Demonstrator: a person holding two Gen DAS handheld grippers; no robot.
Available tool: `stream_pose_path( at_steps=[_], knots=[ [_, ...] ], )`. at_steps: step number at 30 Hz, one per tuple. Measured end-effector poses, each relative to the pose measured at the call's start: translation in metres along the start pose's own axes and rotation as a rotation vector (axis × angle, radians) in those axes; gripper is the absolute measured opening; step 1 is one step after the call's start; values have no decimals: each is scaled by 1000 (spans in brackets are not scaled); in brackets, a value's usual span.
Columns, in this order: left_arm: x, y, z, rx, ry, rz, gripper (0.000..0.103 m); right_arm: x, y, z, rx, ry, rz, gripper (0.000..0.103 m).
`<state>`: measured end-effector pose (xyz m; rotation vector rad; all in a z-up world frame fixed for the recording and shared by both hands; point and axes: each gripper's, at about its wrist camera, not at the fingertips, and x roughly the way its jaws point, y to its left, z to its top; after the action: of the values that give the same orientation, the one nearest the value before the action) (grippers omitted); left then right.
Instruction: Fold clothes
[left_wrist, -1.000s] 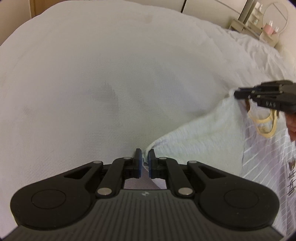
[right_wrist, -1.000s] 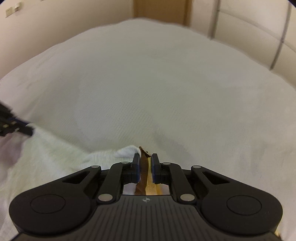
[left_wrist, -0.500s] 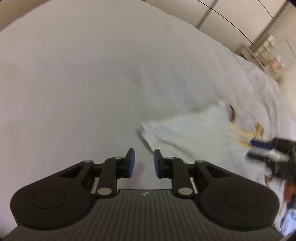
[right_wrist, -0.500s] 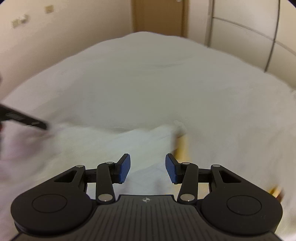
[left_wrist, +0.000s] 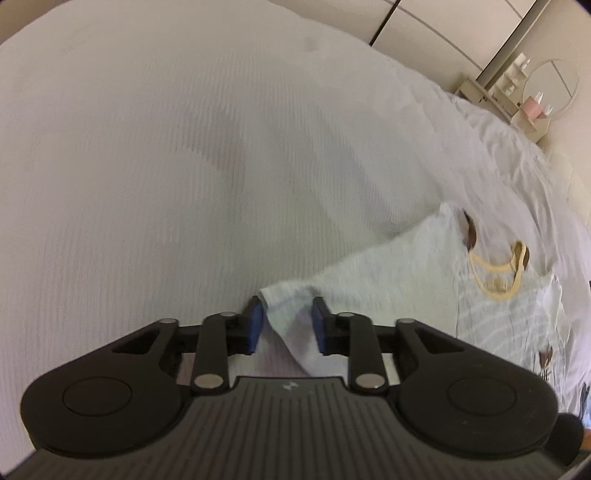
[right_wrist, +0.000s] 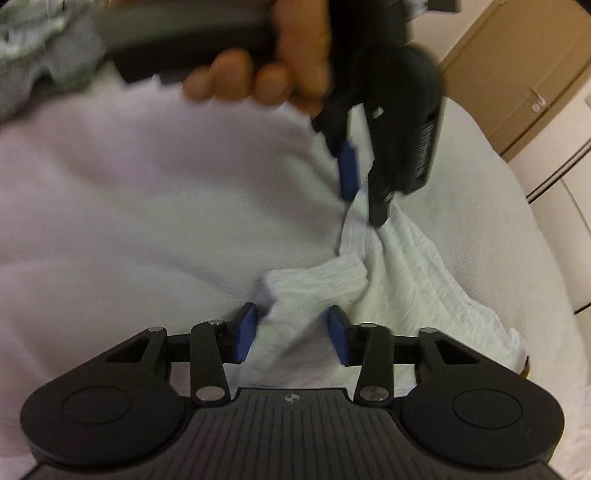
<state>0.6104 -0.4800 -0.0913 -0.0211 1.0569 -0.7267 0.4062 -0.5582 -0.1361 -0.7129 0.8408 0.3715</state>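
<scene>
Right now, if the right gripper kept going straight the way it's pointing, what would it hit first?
The right gripper is open, and the bunched fold of the white garment already sits between its fingers, so it would meet that cloth first. The left gripper lies further along, though depth is unclear.

White bedspread (left_wrist: 184, 166), round mirror (left_wrist: 554, 86), wooden door (right_wrist: 517, 74).
</scene>
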Motion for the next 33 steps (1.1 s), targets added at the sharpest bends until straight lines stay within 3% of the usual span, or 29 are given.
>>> stream_pose_path(
  at_steps=[1,3,5,9,12,15,18,20,26,33],
  knots=[
    [-2,0,2,4,-14,-2,14,-3,-6,-1,37,-11,-5,1],
    [-6,0,6,13,-41,-7,7,-13,-20,0,132,-42,-6,3],
    [-10,3,11,15,-58,-6,5,-26,-26,4,203,-100,108,4],
    [-18,14,18,1,-88,23,5,-20,-28,5,311,-71,210,4],
    [-30,20,15,-4,-106,30,5,-19,-25,2,342,-46,219,18],
    [-40,15,4,16,-107,18,5,-21,-20,9,307,-98,211,30],
    [-44,2,-11,51,-81,13,6,-11,-5,15,349,-42,322,56],
    [-52,-6,-22,60,-77,15,6,-15,-1,15,390,-30,365,55],
    [-77,-31,-54,87,-67,20,11,-75,-17,-3,521,-73,261,52],
    [-77,-121,-85,172,-36,0,21,-147,-55,-98,681,56,37,52]
  ],
)
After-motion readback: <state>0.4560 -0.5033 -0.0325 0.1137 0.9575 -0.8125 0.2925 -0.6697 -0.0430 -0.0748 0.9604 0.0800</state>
